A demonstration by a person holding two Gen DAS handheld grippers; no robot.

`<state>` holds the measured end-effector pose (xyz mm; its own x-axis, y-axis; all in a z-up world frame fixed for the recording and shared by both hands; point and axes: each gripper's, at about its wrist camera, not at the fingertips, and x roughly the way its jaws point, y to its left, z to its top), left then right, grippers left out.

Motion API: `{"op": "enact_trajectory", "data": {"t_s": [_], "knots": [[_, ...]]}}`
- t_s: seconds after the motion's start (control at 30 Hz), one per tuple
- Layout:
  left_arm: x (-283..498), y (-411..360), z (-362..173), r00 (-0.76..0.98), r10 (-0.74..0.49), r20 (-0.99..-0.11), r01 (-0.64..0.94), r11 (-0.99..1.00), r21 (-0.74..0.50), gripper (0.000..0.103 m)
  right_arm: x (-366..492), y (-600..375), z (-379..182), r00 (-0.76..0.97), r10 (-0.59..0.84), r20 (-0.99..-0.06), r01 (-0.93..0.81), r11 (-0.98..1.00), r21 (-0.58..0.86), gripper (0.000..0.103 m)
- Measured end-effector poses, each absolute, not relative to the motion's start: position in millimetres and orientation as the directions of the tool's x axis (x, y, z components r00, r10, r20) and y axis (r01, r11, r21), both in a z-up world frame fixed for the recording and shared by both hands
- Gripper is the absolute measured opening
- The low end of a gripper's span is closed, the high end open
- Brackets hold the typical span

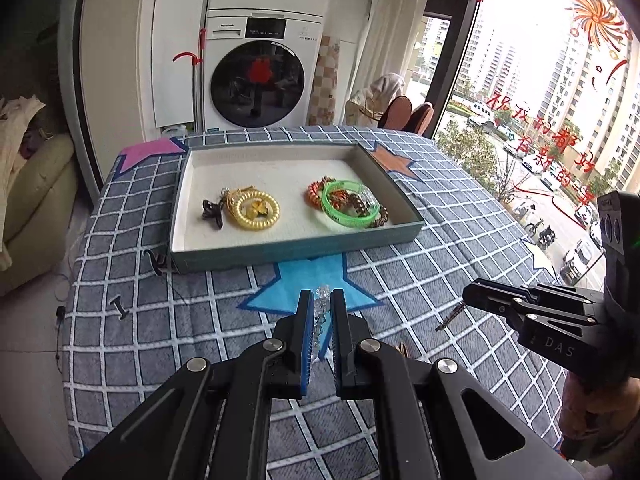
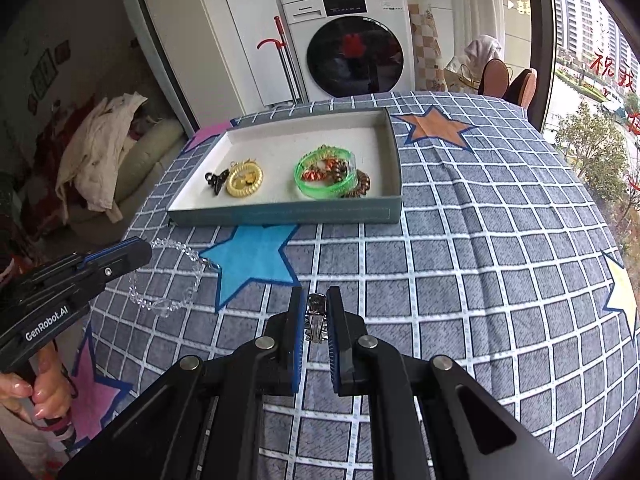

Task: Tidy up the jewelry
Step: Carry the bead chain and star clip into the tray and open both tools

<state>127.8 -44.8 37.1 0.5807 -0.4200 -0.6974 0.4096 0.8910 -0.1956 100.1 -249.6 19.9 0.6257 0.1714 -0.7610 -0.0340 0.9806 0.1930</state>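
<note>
The left gripper (image 1: 321, 308) is clenched on a clear bead bracelet (image 2: 168, 276). From the right wrist view, the bracelet hangs in a loop from the gripper's tip, above the checked cloth (image 2: 460, 272) that covers the bench. The right gripper (image 2: 316, 312) is clenched on a small metal hair clip (image 2: 316, 318), which stands up between its two blue pads (image 2: 297, 320). A hand (image 2: 44, 392) holds the handle of the left gripper at the lower left of that view. Farther back on the cloth sits a flat box (image 1: 288, 250) with a white inside. In its left part lie a black claw clip (image 1: 212, 214) and a yellow coil hair tie (image 1: 253, 210), touching each other. In its right part a green bangle (image 1: 350, 204) lies on top of an orange coil hair tie (image 1: 316, 192) and a brown one (image 1: 380, 218). A blue star (image 2: 250, 260) is sewn on the cloth just in front of the box, and an orange star (image 2: 434, 128) is beside the box's far right corner. A white washing machine (image 1: 260, 68) stands behind the bench.
</note>
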Motion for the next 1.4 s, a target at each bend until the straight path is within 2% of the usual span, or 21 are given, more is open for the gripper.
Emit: {"op": "enact_trajectory", "data": {"t_s": [0.7, 1.07, 1.17, 1.4], "knots": [[218, -55, 60, 0.656, -0.349, -0.669, 0.345, 0.927, -0.145, 0.028, 189, -264, 46, 0.680, 0.184, -0.710, -0.007, 0.970, 0.244, 0.011], [269, -63, 29, 0.652, -0.265, -0.710, 0.271, 0.956, -0.108, 0.028, 242, -260, 18, 0.664, 0.183, -0.725, 0.002, 0.969, 0.246, 0.011], [277, -68, 18, 0.661, -0.209, -0.720, 0.256, 0.966, -0.045, 0.028, 252, -261, 9, 0.656, 0.171, -0.735, 0.013, 0.971, 0.237, 0.011], [293, -71, -1, 0.663, -0.147, -0.734, 0.231, 0.973, 0.014, 0.028, 266, -261, -6, 0.647, 0.156, -0.746, 0.018, 0.975, 0.220, 0.011]]}}
